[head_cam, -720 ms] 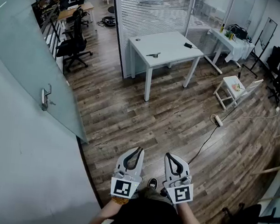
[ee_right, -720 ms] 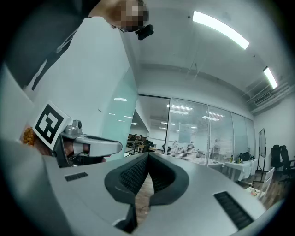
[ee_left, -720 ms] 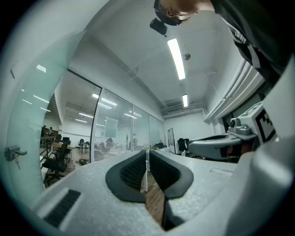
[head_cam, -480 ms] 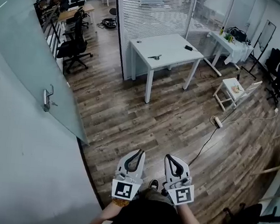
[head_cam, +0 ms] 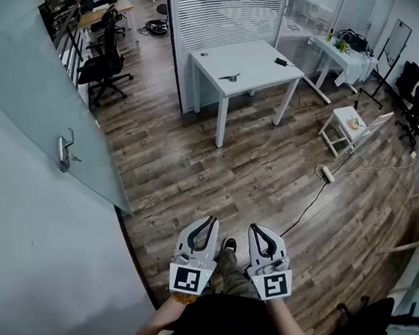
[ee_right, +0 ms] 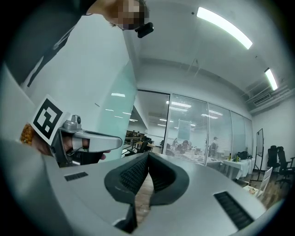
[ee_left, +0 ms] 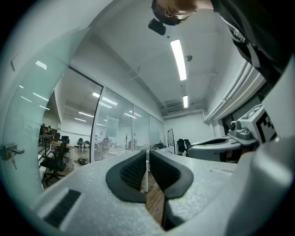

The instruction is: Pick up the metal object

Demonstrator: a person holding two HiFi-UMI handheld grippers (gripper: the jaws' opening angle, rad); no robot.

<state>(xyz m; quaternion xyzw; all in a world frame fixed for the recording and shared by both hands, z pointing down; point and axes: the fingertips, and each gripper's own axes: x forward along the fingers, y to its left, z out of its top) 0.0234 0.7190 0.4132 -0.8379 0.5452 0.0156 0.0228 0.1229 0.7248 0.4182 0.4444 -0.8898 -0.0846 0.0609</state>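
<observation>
The small metal object (head_cam: pixel 229 76) lies on the white table (head_cam: pixel 256 65) far across the room, seen only in the head view. Both grippers are held close to the person's body, well short of the table. My left gripper (head_cam: pixel 210 221) points forward with its jaws closed tip to tip and nothing between them; in the left gripper view its tips (ee_left: pixel 147 152) meet over the wooden floor. My right gripper (head_cam: pixel 253 229) sits beside it, also shut and empty, its tips (ee_right: pixel 148 155) touching in the right gripper view.
A glass partition with a door handle (head_cam: pixel 63 152) stands at the left. Black office chairs (head_cam: pixel 102 66) lie beyond it. A small dark item (head_cam: pixel 281 62) rests on the table's far corner. A white stool (head_cam: pixel 350 129) and a power strip with cable (head_cam: pixel 327 174) are at the right.
The head view has shifted slightly, and the table sits a little higher in it. A shoe now shows between the two grippers. Both grippers keep their place and stay closed.
</observation>
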